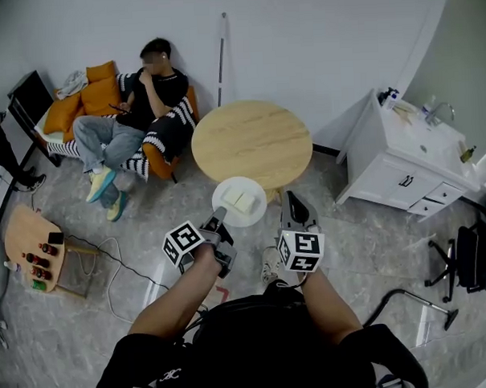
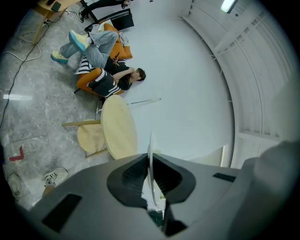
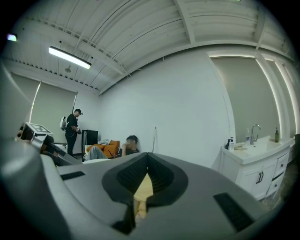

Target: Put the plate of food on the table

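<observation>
From the head view, my left tool [image 1: 220,220] is clamped on the near rim of the white plate [image 1: 252,214], which carries a few pale blocks of food [image 1: 242,200]; the plate sits at the near edge of the round wooden desk [image 1: 252,140], overlapping it, and I cannot tell whether it touches the top. My right tool [image 1: 295,201] points toward the desk just to the right of the plate, apart from it. Off to the left a seated person [image 1: 146,97] is on an orange sofa [image 1: 82,100], and a white cabinet [image 1: 395,170] with a sink stands to the right. In the left gripper view, the left tool [image 2: 151,174] has its jaws pressed onto the plate [image 2: 150,150], which shows edge-on as a thin white line between the pads, with the desk [image 2: 119,126] beyond it and the seated person [image 2: 117,77] farther back. In the right gripper view, the right tool [image 3: 144,180] has its jaws drawn together with nothing in them; only a sliver of the desk [image 3: 141,191] shows through, and a standing person [image 3: 72,129] is at the far left
</observation>
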Motion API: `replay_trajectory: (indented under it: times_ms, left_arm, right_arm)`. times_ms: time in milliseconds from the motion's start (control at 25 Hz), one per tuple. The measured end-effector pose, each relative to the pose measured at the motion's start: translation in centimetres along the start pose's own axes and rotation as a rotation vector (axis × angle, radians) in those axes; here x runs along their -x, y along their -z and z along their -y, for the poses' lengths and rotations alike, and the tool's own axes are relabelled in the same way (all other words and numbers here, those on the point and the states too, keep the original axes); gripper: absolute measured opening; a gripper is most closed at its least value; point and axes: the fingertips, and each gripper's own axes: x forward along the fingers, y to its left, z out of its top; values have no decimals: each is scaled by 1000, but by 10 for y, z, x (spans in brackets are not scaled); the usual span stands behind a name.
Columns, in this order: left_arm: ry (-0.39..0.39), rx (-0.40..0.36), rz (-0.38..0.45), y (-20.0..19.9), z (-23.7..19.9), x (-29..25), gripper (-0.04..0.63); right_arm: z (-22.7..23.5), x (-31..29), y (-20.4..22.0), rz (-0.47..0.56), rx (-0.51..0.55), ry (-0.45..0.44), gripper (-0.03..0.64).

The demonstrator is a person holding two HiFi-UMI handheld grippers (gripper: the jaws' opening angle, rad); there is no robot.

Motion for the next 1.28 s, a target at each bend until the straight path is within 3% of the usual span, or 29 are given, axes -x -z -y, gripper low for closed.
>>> replay_trajectory:
  times_ms: [800,1280]
  left_arm:
    - [-31,9,-18,-26,-8,-116,21]
    - [-45,32,-12,-44,4,-193,21]
  right_arm:
    - [64,-101,27,-58,-56,-15,8]
    - [102,-176,17,-80,-44,-57,8]
